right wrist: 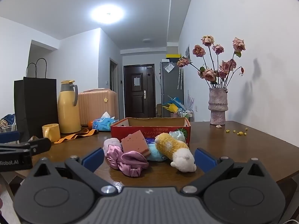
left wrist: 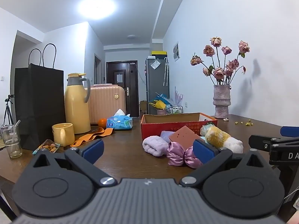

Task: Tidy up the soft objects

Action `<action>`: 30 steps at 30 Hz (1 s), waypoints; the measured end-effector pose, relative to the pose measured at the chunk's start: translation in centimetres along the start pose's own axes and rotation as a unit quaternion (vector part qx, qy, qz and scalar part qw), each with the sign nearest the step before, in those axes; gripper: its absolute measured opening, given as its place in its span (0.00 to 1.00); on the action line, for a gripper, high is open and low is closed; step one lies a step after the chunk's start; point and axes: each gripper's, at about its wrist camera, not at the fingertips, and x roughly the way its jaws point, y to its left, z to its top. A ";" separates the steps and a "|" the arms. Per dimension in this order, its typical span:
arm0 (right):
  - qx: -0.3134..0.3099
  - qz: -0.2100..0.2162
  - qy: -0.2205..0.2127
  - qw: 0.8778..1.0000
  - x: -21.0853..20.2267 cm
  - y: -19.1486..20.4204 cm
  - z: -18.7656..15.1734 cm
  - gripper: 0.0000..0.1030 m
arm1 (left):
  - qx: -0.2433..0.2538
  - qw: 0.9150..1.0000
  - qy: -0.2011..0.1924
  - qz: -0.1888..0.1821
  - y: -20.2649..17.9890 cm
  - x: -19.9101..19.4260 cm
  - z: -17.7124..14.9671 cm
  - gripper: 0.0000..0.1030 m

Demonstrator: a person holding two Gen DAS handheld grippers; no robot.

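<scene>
A pile of soft things lies on the brown table in front of a red cardboard box (left wrist: 158,127) (right wrist: 130,130). In it are a rolled lilac towel (left wrist: 155,145) (right wrist: 111,143), a pink satin scrunchie (left wrist: 182,155) (right wrist: 129,161), a terracotta sponge (left wrist: 184,137) (right wrist: 135,142), a yellow and white plush animal (left wrist: 222,139) (right wrist: 175,150) and a pale blue soft item (right wrist: 156,154). My left gripper (left wrist: 148,151) is open just short of the pile, nothing between its pads. My right gripper (right wrist: 149,157) is open too, its fingers flanking the scrunchie and the plush without touching them.
At the left stand a black paper bag (left wrist: 39,102), a yellow thermos (left wrist: 77,102), a yellow mug (left wrist: 62,133), a glass (left wrist: 11,140), a snack packet (left wrist: 48,146), an orange strap (left wrist: 93,136), a tissue pack (left wrist: 119,122) and an orange (left wrist: 102,122). A vase of dried roses (left wrist: 222,100) stands by the wall.
</scene>
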 end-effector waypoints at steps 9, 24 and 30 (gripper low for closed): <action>0.003 0.003 -0.007 1.000 -0.1 -0.1 0.2 1.00 | -0.002 1.000 -0.002 -0.005 0.1 0.1 -0.3 1.00; 0.006 0.006 -0.007 1.000 -0.1 -0.1 0.1 1.00 | 0.002 1.000 -0.012 -0.008 0.1 -0.2 -0.1 1.00; 0.001 0.009 -0.009 1.000 -0.3 0.1 0.1 1.00 | 0.002 1.000 -0.012 -0.009 0.1 -0.2 -0.1 1.00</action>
